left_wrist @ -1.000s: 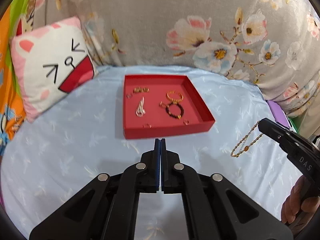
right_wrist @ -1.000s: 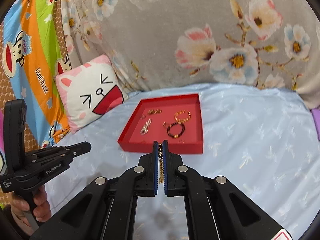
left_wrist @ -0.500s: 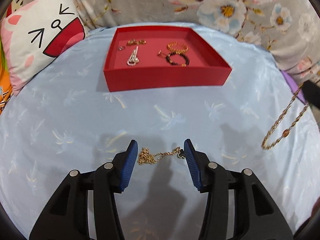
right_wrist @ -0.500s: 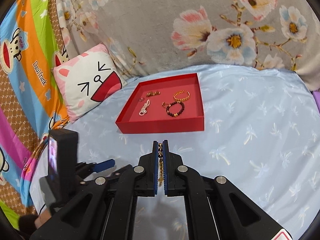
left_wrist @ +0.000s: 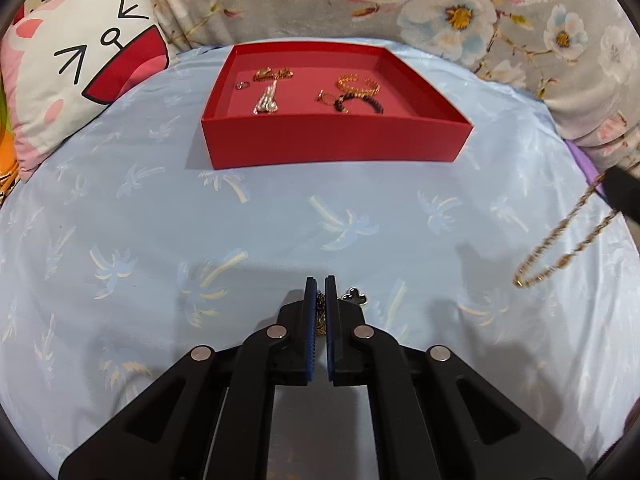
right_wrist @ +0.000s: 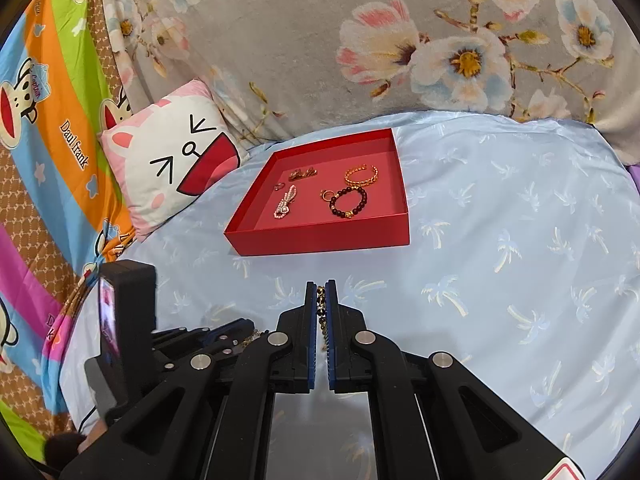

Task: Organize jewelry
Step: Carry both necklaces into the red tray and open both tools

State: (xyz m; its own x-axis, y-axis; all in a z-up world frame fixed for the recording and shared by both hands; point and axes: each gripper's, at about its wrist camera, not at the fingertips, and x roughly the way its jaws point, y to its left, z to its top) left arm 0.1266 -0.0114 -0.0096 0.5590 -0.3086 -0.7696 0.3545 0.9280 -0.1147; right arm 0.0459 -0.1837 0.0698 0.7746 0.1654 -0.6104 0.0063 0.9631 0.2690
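My left gripper (left_wrist: 320,281) is shut on a thin gold chain (left_wrist: 321,307) lying on the blue sheet; its small dark pendant (left_wrist: 354,295) sticks out to the right of the fingers. My right gripper (right_wrist: 320,285) is shut on a thicker gold chain (right_wrist: 321,308). That chain (left_wrist: 560,248) hangs in a loop from the right gripper's tip (left_wrist: 624,196) at the right edge of the left wrist view. Farther back sits a red tray (left_wrist: 336,146) (right_wrist: 320,237) holding a gold bangle (right_wrist: 361,174), a dark bead bracelet (right_wrist: 348,202), a pearl piece (right_wrist: 285,202) and small rings.
A cat-face pillow (left_wrist: 80,76) (right_wrist: 172,160) leans left of the tray. A floral cloth (right_wrist: 400,40) rises behind the bed, a striped cartoon sheet (right_wrist: 52,128) at left. The left gripper's body (right_wrist: 132,336) shows low left in the right wrist view.
My left gripper dropped to the sheet, opened around the thin chain, then shut on it. The right gripper sank a little, still holding its chain.
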